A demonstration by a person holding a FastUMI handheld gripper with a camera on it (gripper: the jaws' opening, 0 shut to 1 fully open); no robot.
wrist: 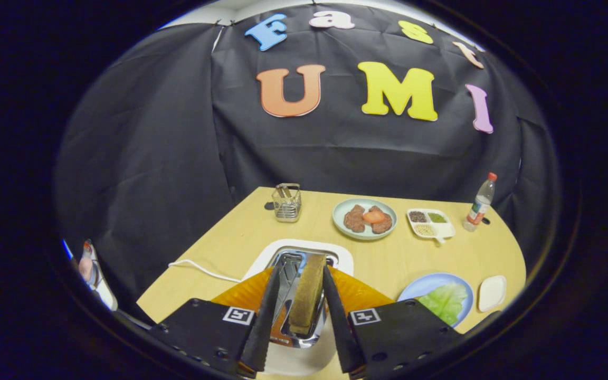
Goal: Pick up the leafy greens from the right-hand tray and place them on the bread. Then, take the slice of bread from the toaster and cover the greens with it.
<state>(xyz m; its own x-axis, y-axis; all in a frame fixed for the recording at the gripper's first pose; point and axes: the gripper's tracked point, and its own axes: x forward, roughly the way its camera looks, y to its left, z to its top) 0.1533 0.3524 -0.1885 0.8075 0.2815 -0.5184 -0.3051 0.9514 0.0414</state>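
Tongs (297, 316) flank one bread slice (306, 293); one toaster (304, 264).

I see my gripper (301, 295) open astride the slice of bread (306, 293) standing in the toaster (304, 258). Leafy greens (445, 301) lie on the blue plate (420, 287) beside it

Even overhead light keeps the table (230, 237) bright with only faint shadows, the toaster (304, 264) rim glints with glare, and fisheye bending curves the far wall and table edge (the middle stays sharp, the rim darkens and softens).
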